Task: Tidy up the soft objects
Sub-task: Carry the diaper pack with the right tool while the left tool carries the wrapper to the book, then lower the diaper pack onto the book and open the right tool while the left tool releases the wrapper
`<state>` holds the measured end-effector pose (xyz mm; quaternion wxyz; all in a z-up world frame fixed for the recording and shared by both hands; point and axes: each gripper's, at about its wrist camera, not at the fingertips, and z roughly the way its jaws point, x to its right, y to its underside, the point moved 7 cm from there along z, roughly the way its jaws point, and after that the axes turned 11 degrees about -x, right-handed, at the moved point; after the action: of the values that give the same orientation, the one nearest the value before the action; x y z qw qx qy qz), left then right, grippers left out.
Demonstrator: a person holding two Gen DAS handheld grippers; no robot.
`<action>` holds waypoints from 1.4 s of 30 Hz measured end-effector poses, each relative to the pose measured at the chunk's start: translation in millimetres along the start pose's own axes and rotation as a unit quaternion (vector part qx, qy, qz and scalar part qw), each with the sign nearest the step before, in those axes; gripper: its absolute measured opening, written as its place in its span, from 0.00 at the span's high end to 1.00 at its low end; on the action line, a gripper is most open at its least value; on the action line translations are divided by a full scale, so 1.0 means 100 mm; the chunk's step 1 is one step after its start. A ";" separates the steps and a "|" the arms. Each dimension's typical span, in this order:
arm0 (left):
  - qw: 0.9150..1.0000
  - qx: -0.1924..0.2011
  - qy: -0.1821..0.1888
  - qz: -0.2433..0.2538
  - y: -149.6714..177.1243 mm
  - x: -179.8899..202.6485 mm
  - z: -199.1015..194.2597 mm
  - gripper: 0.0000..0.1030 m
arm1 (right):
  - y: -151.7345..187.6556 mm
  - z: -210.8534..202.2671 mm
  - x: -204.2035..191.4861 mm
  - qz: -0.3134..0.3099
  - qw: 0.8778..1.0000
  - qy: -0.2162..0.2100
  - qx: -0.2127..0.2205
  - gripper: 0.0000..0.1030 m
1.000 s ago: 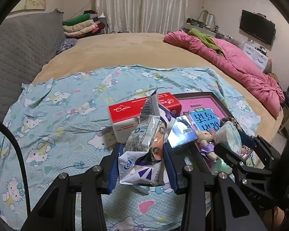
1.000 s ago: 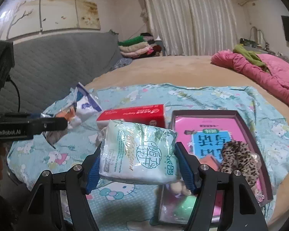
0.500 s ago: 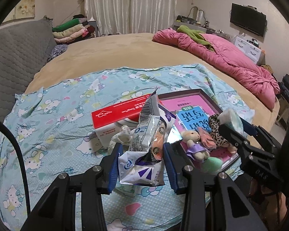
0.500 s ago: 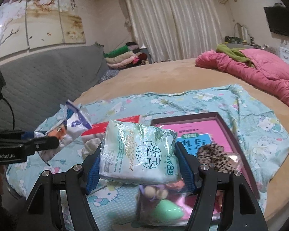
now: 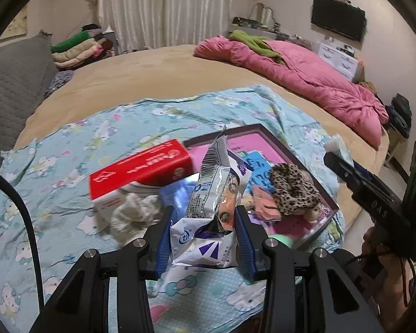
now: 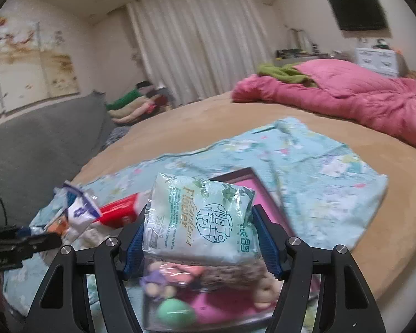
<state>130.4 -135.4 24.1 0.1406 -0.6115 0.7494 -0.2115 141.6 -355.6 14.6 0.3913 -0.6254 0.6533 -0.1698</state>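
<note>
A crinkled foil snack packet (image 5: 208,222) is clamped between the blue pads of the left gripper (image 5: 205,245), above the cartoon-print sheet (image 5: 69,144). Beyond the packet, a red tissue box (image 5: 140,170) is seen, with a leopard-print scrunchie (image 5: 294,190) laid to its right on the dark-framed pink tray (image 5: 330,202).

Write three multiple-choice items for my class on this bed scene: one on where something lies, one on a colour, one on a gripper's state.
1. Where does the leopard-print fabric scrunchie lie?
A. in the dark-framed pink tray
B. on the pink quilt
C. on the red cardboard box

2. What colour is the top of the rectangular cardboard tissue box?
A. green
B. red
C. yellow

3. What is the right gripper doing?
A. standing open and empty
B. gripping a plush doll
C. gripping a soft white-and-green tissue pack

Answers:
1 A, it rests inside the tray's frame.
2 B, its top face is red with white print.
3 C, the blue pads press the pack's two sides.
</note>
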 end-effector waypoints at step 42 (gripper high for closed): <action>0.992 -0.094 0.072 0.036 0.06 0.82 1.20 0.59 | 0.23 0.67 0.27 0.002 0.997 0.014 -0.081 0.31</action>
<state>164.5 -231.5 -79.0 0.0358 -0.5776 0.7958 -0.1786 177.3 -359.4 -52.4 0.3307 -0.6514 0.6714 -0.1244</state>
